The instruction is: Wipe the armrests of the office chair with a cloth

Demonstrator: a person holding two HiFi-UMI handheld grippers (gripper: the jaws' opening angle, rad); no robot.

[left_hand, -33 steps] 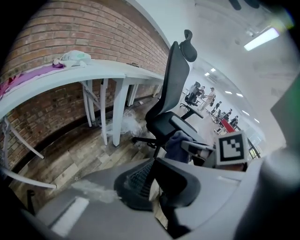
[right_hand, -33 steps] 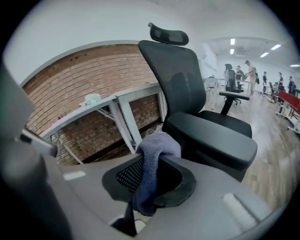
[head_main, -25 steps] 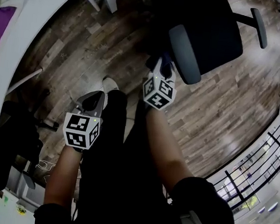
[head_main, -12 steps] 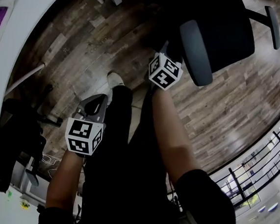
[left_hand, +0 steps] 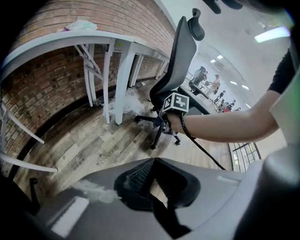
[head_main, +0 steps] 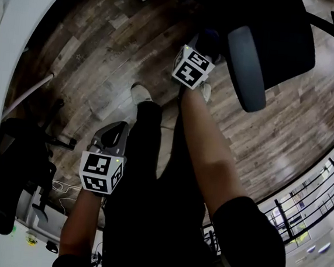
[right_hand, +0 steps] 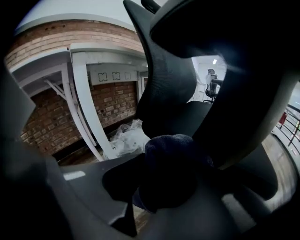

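While the right tongs (right_hand: 161, 192) are clamped on a bunched dark cloth (right_hand: 173, 154), the cloth lies right at the near end of the grey armrest (head_main: 247, 67) of the chair (left_hand: 180, 61); I cannot tell whether it touches. The left tongs (left_hand: 151, 182) are together with nothing between them, low beside the person's leg (head_main: 147, 157) over the wood floor (head_main: 97, 64). A white worktop (head_main: 22, 45) stands at the left.
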